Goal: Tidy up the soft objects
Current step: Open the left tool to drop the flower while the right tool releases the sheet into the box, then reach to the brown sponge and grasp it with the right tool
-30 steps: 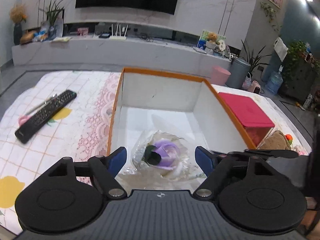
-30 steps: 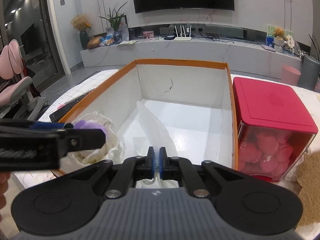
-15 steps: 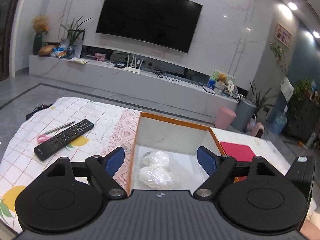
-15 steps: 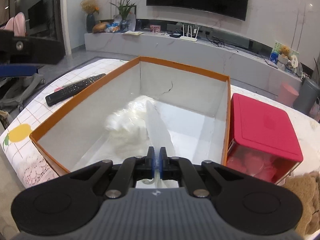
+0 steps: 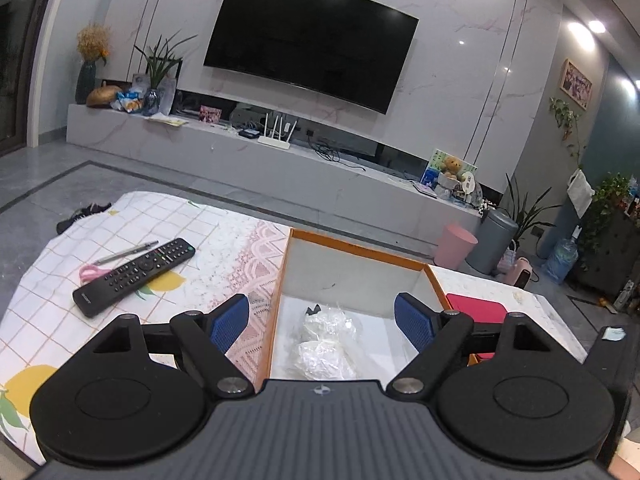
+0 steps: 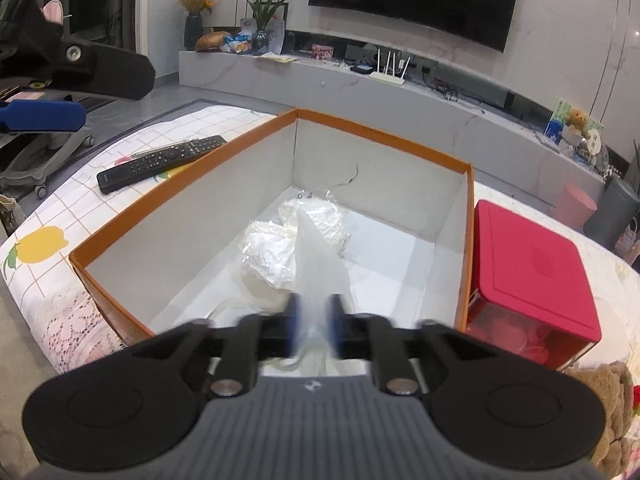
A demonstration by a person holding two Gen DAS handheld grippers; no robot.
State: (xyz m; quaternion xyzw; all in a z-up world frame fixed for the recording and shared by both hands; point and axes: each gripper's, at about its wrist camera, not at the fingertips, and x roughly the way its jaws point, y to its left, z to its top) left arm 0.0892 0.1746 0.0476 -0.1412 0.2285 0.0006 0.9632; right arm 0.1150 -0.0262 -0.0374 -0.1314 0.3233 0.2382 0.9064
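An orange-rimmed white box (image 6: 180, 188) stands on the table; it also shows in the left wrist view (image 5: 352, 245). A plastic-wrapped soft bundle (image 6: 280, 248) lies inside it, also seen in the left wrist view (image 5: 324, 344). My left gripper (image 5: 322, 322) is open and empty, raised above the box's near end. My right gripper (image 6: 314, 330) hovers over the box's near edge. Its blue fingers are blurred and slightly parted, with a translucent plastic sheet (image 6: 318, 264) standing between them.
A black remote (image 5: 134, 276), a pen and pink scissors (image 5: 90, 272) lie on the patterned tablecloth left of the box. A red-lidded container (image 6: 532, 276) stands right of it. A brown plush thing (image 6: 612, 408) lies at the near right.
My left gripper has let go of the wrapped bundle in the box and risen away. My right gripper's fingers, shut on the plastic sheet before, have parted slightly.
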